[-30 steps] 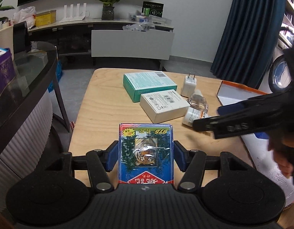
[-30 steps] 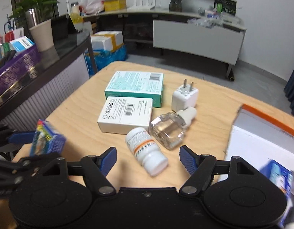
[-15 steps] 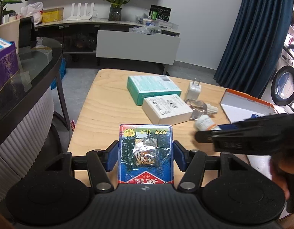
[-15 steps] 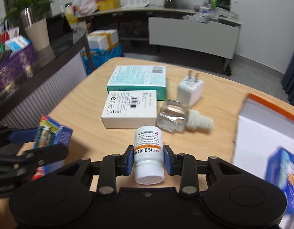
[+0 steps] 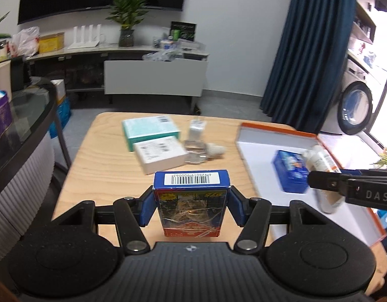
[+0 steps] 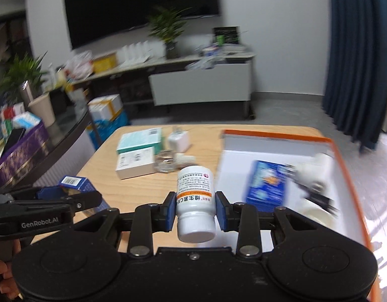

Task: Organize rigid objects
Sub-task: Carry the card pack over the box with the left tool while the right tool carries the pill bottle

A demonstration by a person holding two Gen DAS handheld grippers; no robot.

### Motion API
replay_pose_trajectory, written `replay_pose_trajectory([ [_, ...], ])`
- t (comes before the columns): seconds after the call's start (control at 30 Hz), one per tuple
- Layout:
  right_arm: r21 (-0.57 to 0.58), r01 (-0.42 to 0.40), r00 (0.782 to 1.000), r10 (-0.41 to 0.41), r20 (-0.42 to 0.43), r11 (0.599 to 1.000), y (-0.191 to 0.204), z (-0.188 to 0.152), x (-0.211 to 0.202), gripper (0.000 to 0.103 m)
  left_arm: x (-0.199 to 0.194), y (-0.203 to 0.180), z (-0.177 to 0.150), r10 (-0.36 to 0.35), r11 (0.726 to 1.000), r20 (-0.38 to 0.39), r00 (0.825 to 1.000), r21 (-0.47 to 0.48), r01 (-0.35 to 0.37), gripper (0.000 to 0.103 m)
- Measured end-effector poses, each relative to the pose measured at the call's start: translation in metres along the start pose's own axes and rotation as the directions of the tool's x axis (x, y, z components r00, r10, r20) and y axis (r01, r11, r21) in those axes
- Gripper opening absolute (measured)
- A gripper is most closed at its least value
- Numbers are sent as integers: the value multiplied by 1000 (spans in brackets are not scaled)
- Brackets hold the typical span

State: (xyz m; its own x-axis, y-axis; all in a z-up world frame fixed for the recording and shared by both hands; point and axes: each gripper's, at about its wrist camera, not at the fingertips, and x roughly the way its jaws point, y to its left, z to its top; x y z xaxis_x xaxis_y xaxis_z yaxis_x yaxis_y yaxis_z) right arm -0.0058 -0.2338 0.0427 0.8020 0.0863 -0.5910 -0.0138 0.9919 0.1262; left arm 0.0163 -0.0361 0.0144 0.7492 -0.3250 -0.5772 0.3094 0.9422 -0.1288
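My left gripper (image 5: 190, 205) is shut on a blue and red card box (image 5: 190, 201) and holds it above the wooden table (image 5: 102, 173). My right gripper (image 6: 195, 210) is shut on a white pill bottle (image 6: 195, 201) with an orange band, lifted above the table near the left edge of the orange-rimmed white tray (image 6: 276, 136). The bottle also shows in the left wrist view (image 5: 321, 166). A blue box (image 6: 266, 181) lies in the tray, with white and black items beside it.
On the table lie a teal box (image 5: 149, 129), a white box (image 5: 160, 153), a white plug adapter (image 5: 197, 129) and a clear glass bottle (image 5: 197, 151). A dark glass-topped counter (image 5: 22, 115) stands to the left.
Both grippers rose and tilted. The right gripper lifted the pill bottle off the table and carried it right, toward the tray. The left gripper still holds the card box.
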Motion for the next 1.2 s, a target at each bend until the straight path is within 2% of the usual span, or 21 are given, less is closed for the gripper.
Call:
replay_pose_trajectory([
  [0.3, 93, 108, 990, -116, 84, 990, -59, -15, -61, 40, -17, -78, 1, -76, 995, 11, 997, 66, 76, 60],
  [0.57, 140, 151, 978, -169, 126, 979, -89, -27, -89, 40, -14, -137, 5, -148, 984, 21, 989, 104, 145, 60],
  [0.73, 169, 158, 974, -182, 138, 973, -98, -33, -97, 40, -9, -152, 4, -160, 981, 21, 987, 113, 156, 60],
  [0.97, 181, 155, 974, -181, 135, 971, -105, -40, -99, 40, -4, -154, -1, -137, 986, -8, 991, 94, 137, 60],
  [1.2, 184, 149, 975, -176, 137, 972, -106, -41, -100, 40, -8, -158, 0, -122, 989, -4, 993, 88, 122, 60],
])
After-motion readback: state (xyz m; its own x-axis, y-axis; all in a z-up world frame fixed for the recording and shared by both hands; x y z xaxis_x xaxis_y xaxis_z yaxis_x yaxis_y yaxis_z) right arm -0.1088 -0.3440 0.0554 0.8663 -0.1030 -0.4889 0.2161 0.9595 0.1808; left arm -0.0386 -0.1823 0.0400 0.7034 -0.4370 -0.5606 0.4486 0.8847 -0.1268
